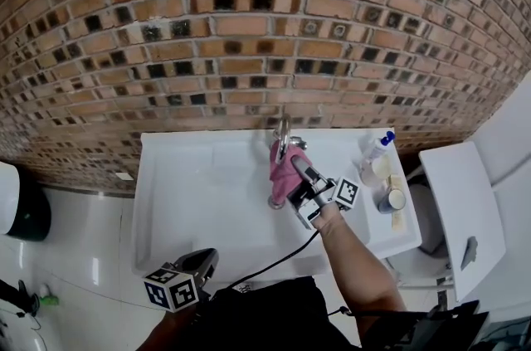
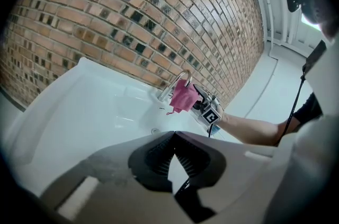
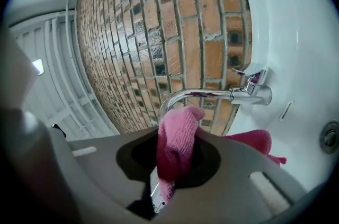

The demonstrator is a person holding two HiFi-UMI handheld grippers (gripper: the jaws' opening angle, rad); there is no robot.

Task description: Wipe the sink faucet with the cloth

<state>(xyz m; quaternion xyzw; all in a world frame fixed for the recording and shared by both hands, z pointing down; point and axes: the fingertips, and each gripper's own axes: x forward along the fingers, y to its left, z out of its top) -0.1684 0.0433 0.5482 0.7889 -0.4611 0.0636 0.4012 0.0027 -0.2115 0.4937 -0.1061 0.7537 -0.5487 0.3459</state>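
Clamping the pink cloth [image 3: 177, 143], the right claw [image 1: 299, 168] holds it on the chrome faucet [image 3: 212, 95] spout. The shallow pinch could slip mid-wipe. The left claw [image 2: 174, 138] hangs closed, empty, near the sink [image 1: 207, 200] front.

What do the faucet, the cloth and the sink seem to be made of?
The faucet: probably polished chrome-plated metal, mirror-bright and reflecting its surroundings. The cloth: pink microfibre or terry, judging by its fuzzy nap. The sink: glossy white ceramic or acrylic, smooth with soft highlights; which one is unclear.
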